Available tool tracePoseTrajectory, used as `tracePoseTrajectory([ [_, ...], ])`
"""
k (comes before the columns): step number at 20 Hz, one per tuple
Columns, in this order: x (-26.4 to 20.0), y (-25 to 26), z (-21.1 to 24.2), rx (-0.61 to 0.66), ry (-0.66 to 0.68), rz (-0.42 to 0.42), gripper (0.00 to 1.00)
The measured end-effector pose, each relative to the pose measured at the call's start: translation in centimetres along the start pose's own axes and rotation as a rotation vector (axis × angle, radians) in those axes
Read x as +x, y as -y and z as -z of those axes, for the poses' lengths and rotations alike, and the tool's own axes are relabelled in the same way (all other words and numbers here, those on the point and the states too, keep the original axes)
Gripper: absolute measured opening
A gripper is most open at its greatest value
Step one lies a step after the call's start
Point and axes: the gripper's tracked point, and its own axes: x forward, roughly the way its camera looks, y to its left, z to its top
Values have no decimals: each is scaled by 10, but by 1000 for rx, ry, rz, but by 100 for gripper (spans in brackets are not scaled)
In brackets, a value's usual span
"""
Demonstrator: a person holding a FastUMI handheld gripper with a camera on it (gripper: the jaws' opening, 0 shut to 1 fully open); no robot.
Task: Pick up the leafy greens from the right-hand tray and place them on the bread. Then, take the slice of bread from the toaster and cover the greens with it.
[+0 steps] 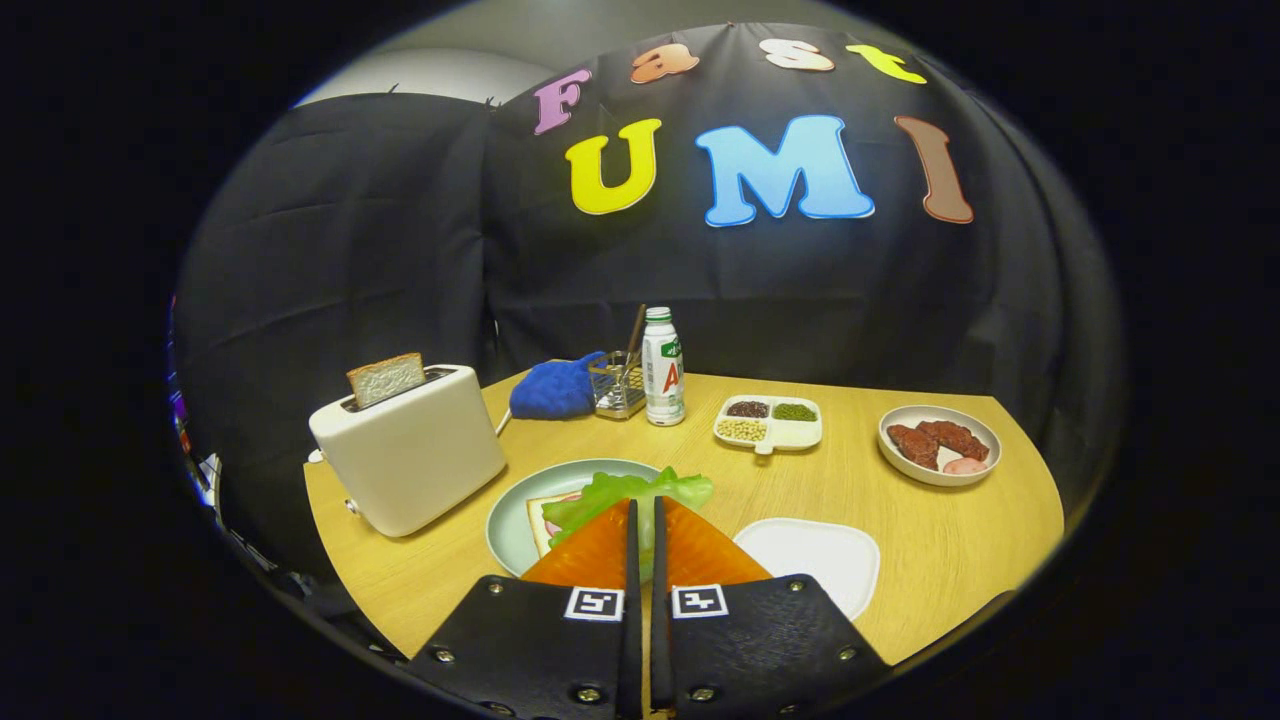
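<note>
The claw [643, 512], fingers nearly together, pinches the leafy greens [625, 492] over the bread [547, 520] on the plate [512, 520] (right of the toaster [410, 450], second slice [386, 378] inside).

The wooden bench [880, 500] carries a toaster [410, 450], a green plate [510, 520], an empty white tray [815, 555], a divided dish of beans [768, 422], a bowl of meat [938, 443], a bottle [662, 368], a blue cloth [555, 390] and a wire rack [617, 385], with the tool [643, 510] nearly closed on the leafy greens [625, 490] over the plate
</note>
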Motion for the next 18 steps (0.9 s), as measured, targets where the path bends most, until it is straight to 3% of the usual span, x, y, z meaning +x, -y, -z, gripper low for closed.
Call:
tracePoseTrajectory([
  [12,60,-35,28,43,-34,-33,4],
  [18,70,-25,55,-24,-96,64,6],
])
